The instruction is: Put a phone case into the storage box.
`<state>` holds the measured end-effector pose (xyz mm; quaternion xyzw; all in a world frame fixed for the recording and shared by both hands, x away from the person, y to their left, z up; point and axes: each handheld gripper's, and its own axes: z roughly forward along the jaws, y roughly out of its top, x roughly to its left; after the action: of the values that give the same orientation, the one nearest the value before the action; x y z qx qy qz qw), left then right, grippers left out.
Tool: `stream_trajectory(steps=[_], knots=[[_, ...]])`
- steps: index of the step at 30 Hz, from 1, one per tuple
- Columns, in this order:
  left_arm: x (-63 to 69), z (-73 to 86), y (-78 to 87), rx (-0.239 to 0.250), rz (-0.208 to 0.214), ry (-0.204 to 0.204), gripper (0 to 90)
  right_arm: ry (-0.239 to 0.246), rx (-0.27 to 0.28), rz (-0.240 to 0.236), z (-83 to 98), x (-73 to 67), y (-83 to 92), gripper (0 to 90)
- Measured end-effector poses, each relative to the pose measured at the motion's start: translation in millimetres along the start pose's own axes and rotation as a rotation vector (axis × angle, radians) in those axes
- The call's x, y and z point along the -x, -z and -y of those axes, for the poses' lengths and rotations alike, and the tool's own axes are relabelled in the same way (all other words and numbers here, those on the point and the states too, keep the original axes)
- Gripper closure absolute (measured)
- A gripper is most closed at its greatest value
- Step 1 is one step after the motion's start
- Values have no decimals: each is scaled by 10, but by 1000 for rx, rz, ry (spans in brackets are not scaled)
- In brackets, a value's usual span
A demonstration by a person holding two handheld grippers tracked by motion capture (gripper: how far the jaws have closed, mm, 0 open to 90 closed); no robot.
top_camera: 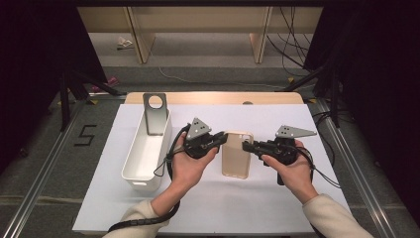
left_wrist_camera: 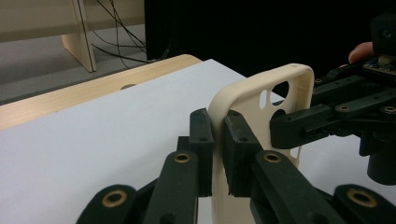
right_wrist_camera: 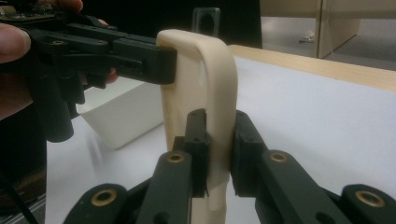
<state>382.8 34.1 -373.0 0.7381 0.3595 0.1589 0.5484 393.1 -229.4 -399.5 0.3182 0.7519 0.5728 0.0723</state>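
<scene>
"Where am I working today?"

"A lab recording bay, from what I see. My table point(top_camera: 277, 198) has a white sheet on top, black curtains point(top_camera: 376, 74) hang at both sides, loose cables point(top_camera: 292, 44) trail over the grey floor, and a taped number five point(top_camera: 85, 135) marks it."

"Not a home, then?"

"No. Bare plywood benches point(top_camera: 198, 25) stand behind."

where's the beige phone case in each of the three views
High view: the phone case sits centre, between both hands.
Left gripper view: phone case right of centre, its edge pinched by the left tongs.
Right gripper view: phone case at centre, clamped by the right tongs.
Shared landmark: white bin.
</scene>
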Motion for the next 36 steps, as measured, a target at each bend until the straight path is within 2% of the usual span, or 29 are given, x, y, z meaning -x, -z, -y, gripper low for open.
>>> stream_trajectory(steps=[5, 9, 15, 25, 27, 31, 36], knots=[[-1, -12, 15, 5, 0, -16, 829, 9, 3, 3, -9, -10, 0, 784], [-15, -17, 23, 7, -6, -21, 831, 11, 5, 12, -17, -6, 9, 741], [-48, -25, 44, 13, -21, -28, 831, 21, 2, 5, -21, 3, 4, 624], [-134, -60, 102, 24, -49, -34, 831, 95, -31, -7, -21, -15, 5, 339], [-148, -67, 115, 27, -55, -31, 831, 118, -36, 3, -18, -25, 6, 318], [-183, -87, 144, 32, -62, -29, 831, 119, -34, 0, -15, -45, 18, 267], [-205, -118, 179, 43, -68, -28, 831, 126, -22, 2, 6, -32, 53, 249]])
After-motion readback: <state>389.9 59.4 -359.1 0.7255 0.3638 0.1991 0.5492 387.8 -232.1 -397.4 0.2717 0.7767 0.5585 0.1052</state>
